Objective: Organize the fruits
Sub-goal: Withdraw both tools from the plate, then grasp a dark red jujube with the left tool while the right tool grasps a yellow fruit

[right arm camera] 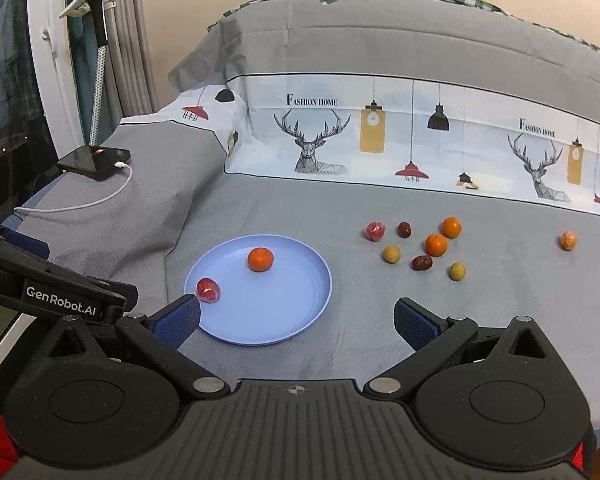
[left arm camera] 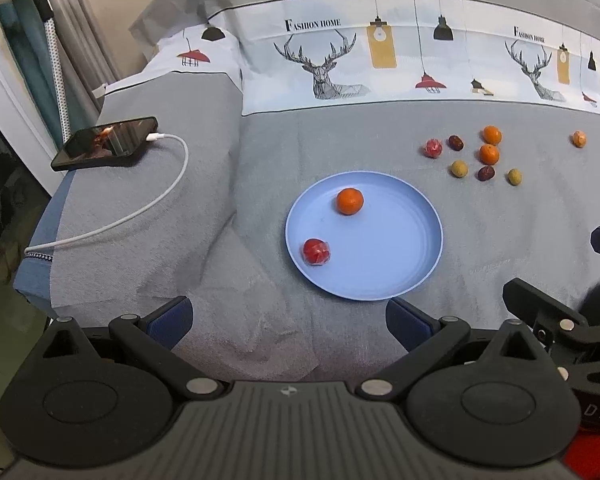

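Sitting on blue plate [right arm camera: 300, 320]: one tangerine [right arm camera: 260, 259], one red wrapped fruit [right arm camera: 208, 290], just ahead of both tongs. Loose fruit cluster [right arm camera: 422, 246] further ahead to right, unsorted. Left gripper [left arm camera: 288, 320] and right gripper [right arm camera: 296, 320] both spread wide, empty, likely poised for next pick.

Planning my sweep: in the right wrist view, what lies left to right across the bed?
Phone → wrapped red fruit on the blue plate → orange on the plate → loose fruit cluster → lone wrapped orange fruit.
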`<control>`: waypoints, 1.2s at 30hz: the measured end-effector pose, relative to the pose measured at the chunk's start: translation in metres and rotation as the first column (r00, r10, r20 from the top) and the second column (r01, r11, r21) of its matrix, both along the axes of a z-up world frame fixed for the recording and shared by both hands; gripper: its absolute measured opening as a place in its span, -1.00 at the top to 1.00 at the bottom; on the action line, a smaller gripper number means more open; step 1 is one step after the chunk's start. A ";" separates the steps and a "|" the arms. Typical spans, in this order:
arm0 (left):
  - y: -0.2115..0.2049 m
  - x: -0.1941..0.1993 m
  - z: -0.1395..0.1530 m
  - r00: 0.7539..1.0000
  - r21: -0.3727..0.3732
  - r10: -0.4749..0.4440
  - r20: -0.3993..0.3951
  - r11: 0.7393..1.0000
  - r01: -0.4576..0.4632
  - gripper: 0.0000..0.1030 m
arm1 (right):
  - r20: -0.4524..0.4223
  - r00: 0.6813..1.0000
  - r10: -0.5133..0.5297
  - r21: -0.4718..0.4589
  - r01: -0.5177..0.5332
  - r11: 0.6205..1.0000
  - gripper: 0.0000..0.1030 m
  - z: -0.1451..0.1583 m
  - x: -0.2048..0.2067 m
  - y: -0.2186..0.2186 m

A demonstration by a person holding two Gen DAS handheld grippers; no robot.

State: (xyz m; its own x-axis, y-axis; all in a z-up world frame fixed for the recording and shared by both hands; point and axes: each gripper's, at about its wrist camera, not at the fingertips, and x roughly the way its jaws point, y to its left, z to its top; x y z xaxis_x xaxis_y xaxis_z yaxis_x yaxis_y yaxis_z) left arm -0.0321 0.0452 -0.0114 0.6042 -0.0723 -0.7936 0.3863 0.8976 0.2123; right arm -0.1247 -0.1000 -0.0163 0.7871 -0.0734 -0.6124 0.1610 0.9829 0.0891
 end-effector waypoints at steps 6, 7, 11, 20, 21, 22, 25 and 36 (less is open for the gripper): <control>-0.010 0.010 -0.005 1.000 0.011 -0.006 -0.027 1.000 0.006 -0.99 | -0.006 1.000 -0.005 0.026 0.005 1.000 -0.99 -0.006 0.005 -0.006; -0.012 0.012 -0.006 1.000 0.014 -0.007 -0.031 1.000 0.008 -0.99 | -0.007 1.000 -0.008 0.030 0.008 1.000 -0.99 -0.008 0.006 -0.007; -0.024 0.019 -0.009 0.999 0.022 -0.015 -0.043 1.000 0.016 -0.99 | -0.005 0.999 -0.039 0.041 0.039 0.998 -0.99 -0.013 0.008 -0.015; -0.063 0.050 -0.020 0.997 0.051 -0.046 -0.069 0.997 0.049 -0.99 | -0.004 0.978 -0.206 0.010 0.207 0.978 -0.99 -0.034 0.013 -0.067; -0.070 0.056 -0.022 0.996 0.055 -0.053 -0.072 0.997 0.057 -0.99 | -0.011 0.973 -0.231 0.000 0.231 0.973 -0.98 -0.039 0.015 -0.075; -0.077 0.062 -0.023 0.995 0.058 -0.058 -0.076 0.996 0.062 -0.99 | -0.019 0.966 -0.257 -0.010 0.257 0.966 -0.99 -0.045 0.018 -0.084; -0.102 0.084 -0.028 0.993 0.055 -0.077 -0.092 0.995 0.082 -0.99 | -0.047 0.945 -0.324 -0.015 0.324 0.946 -0.98 -0.064 0.027 -0.111; -0.256 0.202 -0.070 0.968 0.045 -0.231 -0.101 0.970 0.237 -0.99 | -0.069 0.894 -0.443 -0.073 0.438 0.896 -0.98 -0.140 0.118 -0.198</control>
State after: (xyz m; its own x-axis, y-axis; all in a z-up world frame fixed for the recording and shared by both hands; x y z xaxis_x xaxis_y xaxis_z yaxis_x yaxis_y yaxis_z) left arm 0.1700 -0.2104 -0.0817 0.4979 -0.1562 -0.8531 0.6050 0.7673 0.2127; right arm -0.0069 -0.2982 -0.1564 0.6134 -0.4358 -0.6586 0.5833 0.8123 0.0058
